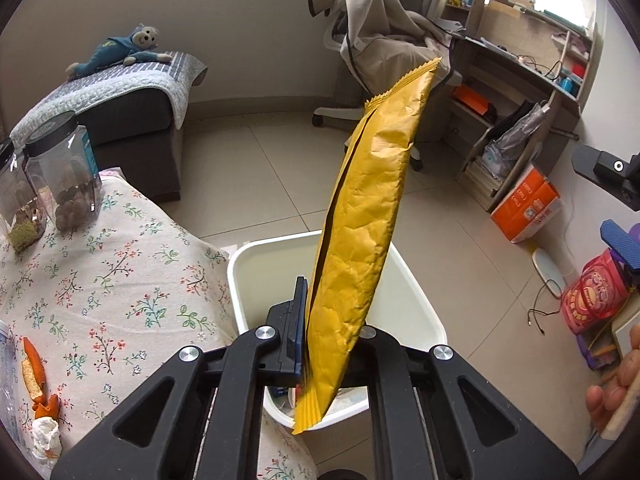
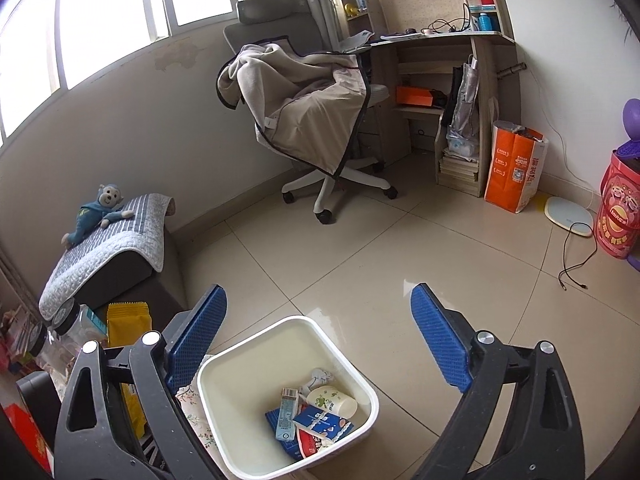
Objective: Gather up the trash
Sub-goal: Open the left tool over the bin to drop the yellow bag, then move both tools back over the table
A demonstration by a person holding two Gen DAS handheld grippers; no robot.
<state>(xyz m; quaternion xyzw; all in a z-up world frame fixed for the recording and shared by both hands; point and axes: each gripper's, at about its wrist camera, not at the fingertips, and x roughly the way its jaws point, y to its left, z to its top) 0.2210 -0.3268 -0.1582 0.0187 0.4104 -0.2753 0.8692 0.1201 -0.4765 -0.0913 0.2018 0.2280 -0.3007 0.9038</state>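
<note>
My left gripper [image 1: 326, 340] is shut on a long yellow snack wrapper [image 1: 368, 216] and holds it upright over the white trash bin [image 1: 248, 280]. The wrapper also shows in the right wrist view [image 2: 128, 322], behind my left finger. My right gripper [image 2: 318, 336] is open and empty above the same bin [image 2: 240, 432], which holds several pieces of trash: a small white cup [image 2: 334, 398], blue packets [image 2: 324, 424] and a crumpled tissue [image 2: 322, 376]. On the floral tablecloth [image 1: 120, 280] lie an orange wrapper [image 1: 34, 360] and a crumpled tissue [image 1: 46, 436].
Two clear jars [image 1: 64, 172] stand at the table's far left. A low grey couch with a blue plush monkey [image 1: 116, 52] stands beyond. An office chair draped with a blanket [image 2: 308, 120], a desk, an orange box [image 2: 514, 168] and a floor cable [image 2: 576, 256] lie further off.
</note>
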